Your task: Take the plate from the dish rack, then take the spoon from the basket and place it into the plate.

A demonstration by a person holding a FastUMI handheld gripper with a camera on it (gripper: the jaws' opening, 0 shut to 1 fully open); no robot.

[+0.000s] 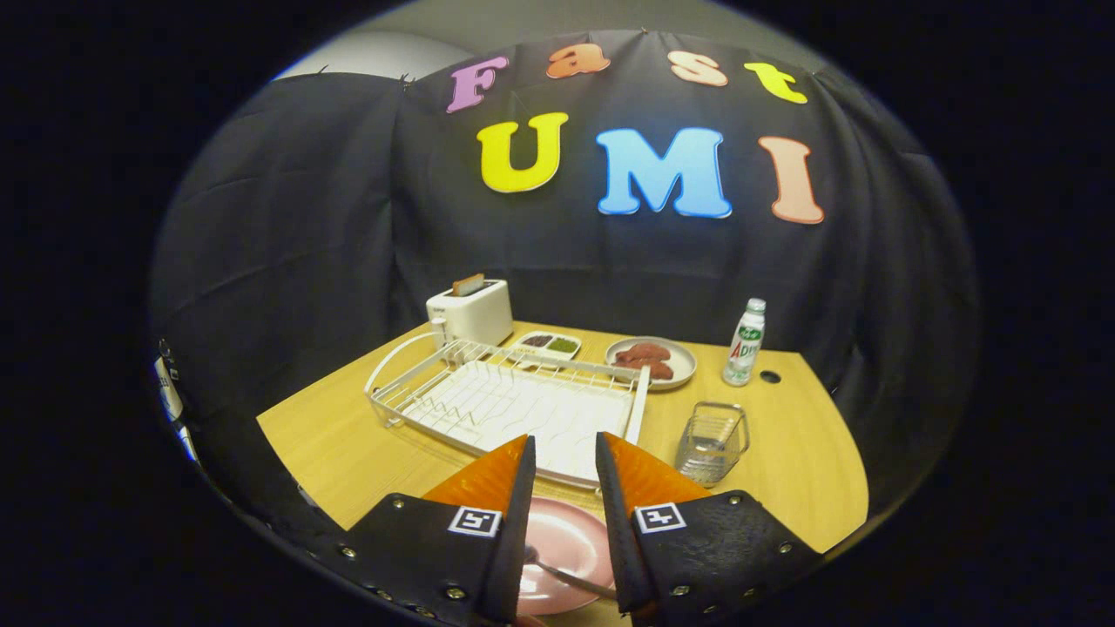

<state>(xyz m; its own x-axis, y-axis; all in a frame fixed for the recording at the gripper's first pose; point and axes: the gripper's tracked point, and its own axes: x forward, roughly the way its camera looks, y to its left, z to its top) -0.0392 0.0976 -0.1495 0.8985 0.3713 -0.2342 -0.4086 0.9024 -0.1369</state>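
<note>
Though glossy beneath, round pink plate [566, 544] with spoon [566, 575], gripper [564, 453] parted, empty.

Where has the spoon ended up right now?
The spoon lies in the pink plate on the table, showing between the open gripper fingers, in front of the dish rack.

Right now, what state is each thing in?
hand-held gripper: open, fingers apart above the plate
plate: on the table, spoon in it
spoon: lying in the plate
rack: empty
basket: empty, upright
bottle: upright, capped
toaster: bread sticking up
</note>
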